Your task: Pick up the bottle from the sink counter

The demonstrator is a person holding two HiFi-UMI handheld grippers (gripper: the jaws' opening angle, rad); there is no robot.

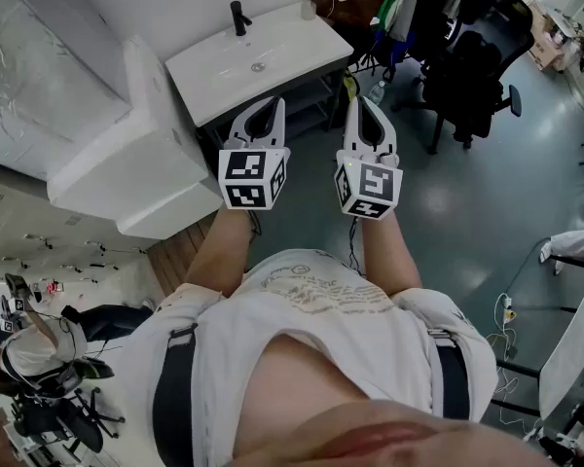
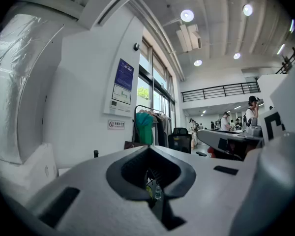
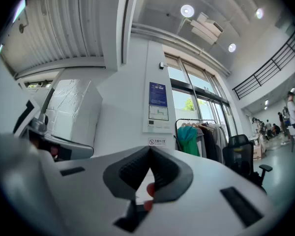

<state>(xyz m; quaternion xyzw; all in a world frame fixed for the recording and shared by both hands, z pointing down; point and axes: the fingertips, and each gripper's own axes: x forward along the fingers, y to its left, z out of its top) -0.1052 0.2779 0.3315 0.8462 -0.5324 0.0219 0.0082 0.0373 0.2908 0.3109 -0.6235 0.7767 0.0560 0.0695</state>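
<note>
Both tongs closed and empty, well short of the surface (image 1: pixel 214 71): left tongs (image 1: pixel 270 107), then small bottle (image 1: pixel 309 10) at its far right corner, then right tongs (image 1: pixel 366 107); likely pushed off the edge if reached without opening.

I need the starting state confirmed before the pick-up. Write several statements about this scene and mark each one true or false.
1. The left gripper and the right gripper both have their jaws closed on nothing. True.
2. A black faucet stands on the white sink counter. True.
3. In the head view, the black office chair stands left of the sink counter. False: it stands to the right.
4. The two grippers are crossed over each other. False: they are held side by side, apart.
5. A teal garment hangs on a clothes rack. True.
</note>
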